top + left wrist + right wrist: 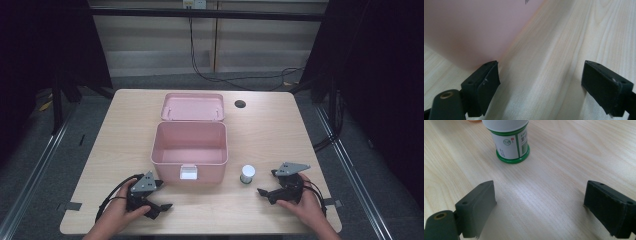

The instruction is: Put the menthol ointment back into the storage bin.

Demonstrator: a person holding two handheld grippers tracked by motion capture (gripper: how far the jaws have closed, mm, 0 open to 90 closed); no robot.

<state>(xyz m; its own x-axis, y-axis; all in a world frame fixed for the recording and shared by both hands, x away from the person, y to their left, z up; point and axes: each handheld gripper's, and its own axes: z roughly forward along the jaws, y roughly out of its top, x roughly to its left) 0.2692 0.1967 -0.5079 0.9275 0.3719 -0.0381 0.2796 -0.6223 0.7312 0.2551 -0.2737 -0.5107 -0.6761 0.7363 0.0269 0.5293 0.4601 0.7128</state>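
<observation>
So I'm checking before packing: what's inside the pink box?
The pink box stands open, lid back, and the floor that shows is bare. The strip just behind its front wall is hidden from the high view.

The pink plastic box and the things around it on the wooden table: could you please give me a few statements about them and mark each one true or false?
1. The pink plastic box stands with its hinged lid open. True.
2. The small green bottle with a white cap lies inside the box. False: it stands upright on the light wooden table, to the right of the box.
3. The right gripper has its jaws open, with the bottle ahead of them and apart. True.
4. The left gripper is clamped on the box's white latch. False: its jaws are open over bare table beside the box.
5. The box's inside holds nothing. True.
</observation>
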